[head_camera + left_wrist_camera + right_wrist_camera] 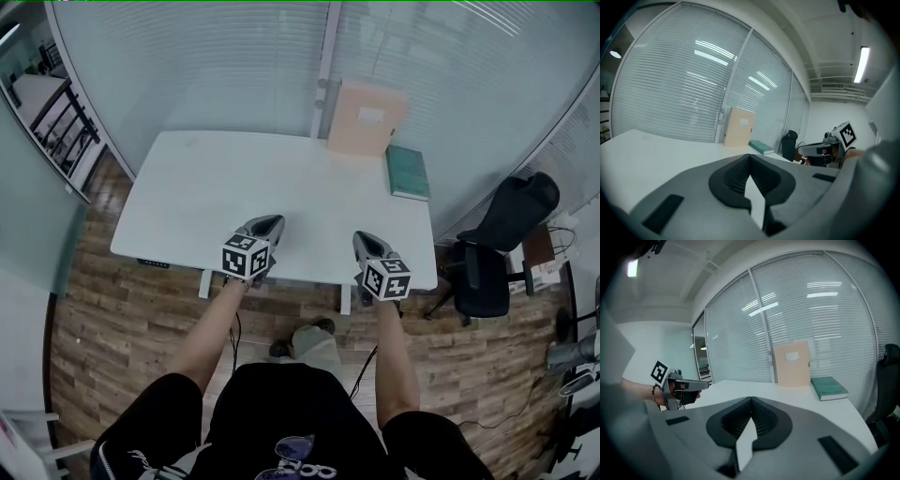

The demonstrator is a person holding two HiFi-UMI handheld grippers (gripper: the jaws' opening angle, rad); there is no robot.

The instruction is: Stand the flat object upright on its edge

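Green book (pixel 408 172) lies flat on its cover at the upper right of the white tabletop (pixel 216 187), close to the far right corner and just right of a beige folder (pixel 367 119) that already stands upright against the glass partition (pixel 187 56). The book is taken as the flat object. It looks like a thin hardback or stiff paperback with a matte teal cover, pale page edges and a rectangular shape. Likely light and rigid enough to pinch, but the cover may be a bit slick on the smooth tabletop, so it could slide when tipped. Best hold is probably the long free edge nearest the person, pinching cover and pages together, while the other claw braces the far edge or the spine. Being thin, it may topple once upright. Left claw (pixel 270 224) at lower centre-left has its jaws pressed together, nothing between them. Right claw (pixel 364 242) at lower centre-right is the same, pressed together and empty. Both hover over the near edge of the tabletop, well apart from the book. The tabletop is smooth white laminate and bare otherwise. Black office chair (pixel 497 244) at right, on a wood-plank floor (pixel 112 319).
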